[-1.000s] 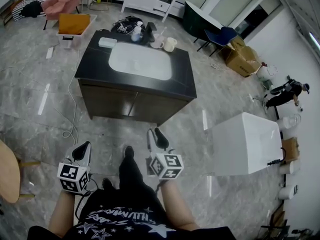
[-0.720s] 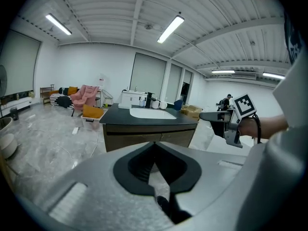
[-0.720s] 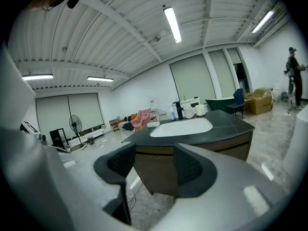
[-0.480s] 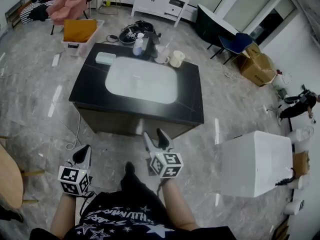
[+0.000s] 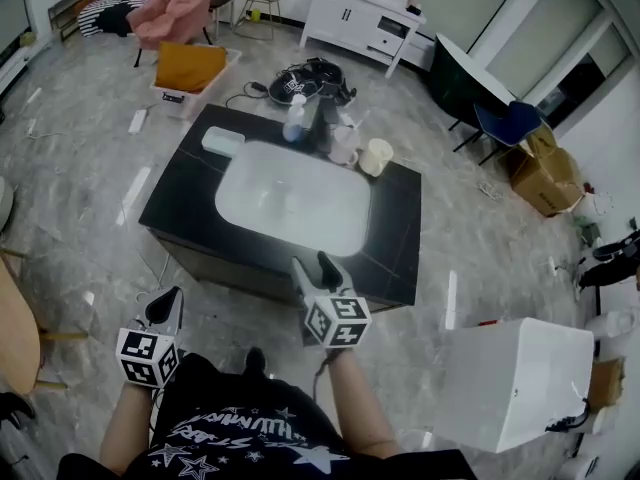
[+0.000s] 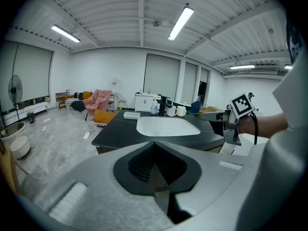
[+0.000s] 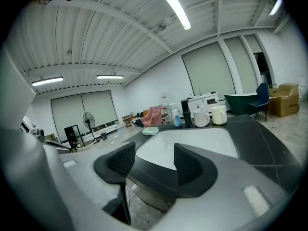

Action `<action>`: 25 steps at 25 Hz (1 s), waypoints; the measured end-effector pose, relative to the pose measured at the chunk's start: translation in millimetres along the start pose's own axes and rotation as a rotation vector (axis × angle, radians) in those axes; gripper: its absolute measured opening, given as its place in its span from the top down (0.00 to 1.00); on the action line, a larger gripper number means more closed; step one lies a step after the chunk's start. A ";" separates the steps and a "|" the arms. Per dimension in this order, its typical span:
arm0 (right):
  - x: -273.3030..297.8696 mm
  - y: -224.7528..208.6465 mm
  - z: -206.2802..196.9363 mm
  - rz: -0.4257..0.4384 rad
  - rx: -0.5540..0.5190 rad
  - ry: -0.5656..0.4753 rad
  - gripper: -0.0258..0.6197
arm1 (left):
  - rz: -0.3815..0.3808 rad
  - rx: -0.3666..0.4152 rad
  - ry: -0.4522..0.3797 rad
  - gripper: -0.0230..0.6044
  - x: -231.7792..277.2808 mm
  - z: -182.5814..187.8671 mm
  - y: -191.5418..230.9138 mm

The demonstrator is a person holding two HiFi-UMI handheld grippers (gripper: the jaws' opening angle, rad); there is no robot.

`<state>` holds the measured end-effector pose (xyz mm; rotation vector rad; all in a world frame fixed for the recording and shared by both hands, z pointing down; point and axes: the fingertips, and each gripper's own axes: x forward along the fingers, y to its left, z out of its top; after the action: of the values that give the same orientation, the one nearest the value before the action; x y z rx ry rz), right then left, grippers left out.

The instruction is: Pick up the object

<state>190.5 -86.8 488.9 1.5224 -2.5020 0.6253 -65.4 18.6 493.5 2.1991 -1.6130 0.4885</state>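
Right tool (image 5: 310, 263) above tabletop (image 5: 400, 230) near edge, jaws wide apart, empty. Left tool (image 5: 168, 298) off near-left corner, over floor (image 5: 80, 218), jaws together, empty. Mugs (image 5: 376, 156) and bottle (image 5: 294, 120) at far edge, well apart from both.

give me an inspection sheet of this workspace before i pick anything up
surface: black counter, white basin set in it, basin empty
job's things: white mug, cream mug, bottle, pale box along the far edge; none held
clutter: dark bag on floor behind the counter
grippers: left gripper fingers together, empty; right gripper fingers apart, nothing between
cables: black cable at the white box
surroundings: marble floor, white cabinet, orange bin, cardboard box
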 end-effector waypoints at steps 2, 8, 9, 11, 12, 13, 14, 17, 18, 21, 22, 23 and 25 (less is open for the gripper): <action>13.7 1.7 2.8 0.022 -0.008 0.011 0.57 | 0.022 -0.008 0.009 0.95 1.9 -1.0 4.8; 57.2 22.9 -4.3 0.052 -0.003 0.068 0.57 | 0.060 -0.059 0.025 0.95 13.5 -0.1 39.5; 65.3 28.7 -5.8 0.050 -0.002 0.079 0.56 | 0.056 -0.064 0.031 0.95 16.9 -0.2 48.2; 81.4 36.6 -7.5 0.043 -0.002 0.099 0.56 | 0.045 -0.075 0.037 0.95 27.4 1.3 64.9; 89.1 37.1 -7.1 0.037 -0.001 0.105 0.57 | 0.038 -0.080 0.038 0.95 35.2 3.4 71.6; 97.2 35.4 -5.9 0.028 0.000 0.110 0.57 | 0.030 -0.082 0.037 0.95 44.5 6.5 77.6; 106.4 32.9 -3.9 0.017 0.001 0.112 0.57 | 0.021 -0.080 0.035 0.95 55.3 10.8 84.2; 143.4 28.4 5.3 -0.020 0.008 0.115 0.56 | -0.006 -0.059 0.022 0.95 92.2 32.0 114.3; 157.8 27.8 9.1 -0.032 0.011 0.116 0.57 | -0.012 -0.053 0.017 0.95 105.0 40.2 126.4; 203.6 29.0 17.6 -0.059 0.033 0.118 0.57 | -0.024 -0.029 0.011 0.95 140.1 60.4 162.7; 219.0 31.4 20.4 -0.066 0.042 0.119 0.57 | -0.028 -0.017 0.010 0.95 149.8 66.6 174.6; 234.0 34.9 23.9 -0.070 0.046 0.120 0.56 | -0.034 -0.009 0.010 0.95 158.6 72.8 186.2; 261.4 42.8 32.4 -0.077 0.044 0.122 0.57 | -0.050 -0.008 0.012 0.95 173.8 83.1 206.5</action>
<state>31.7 -296.2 535.2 1.5378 -2.3428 0.7424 -208.4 -223.1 523.1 2.2211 -1.5472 0.4797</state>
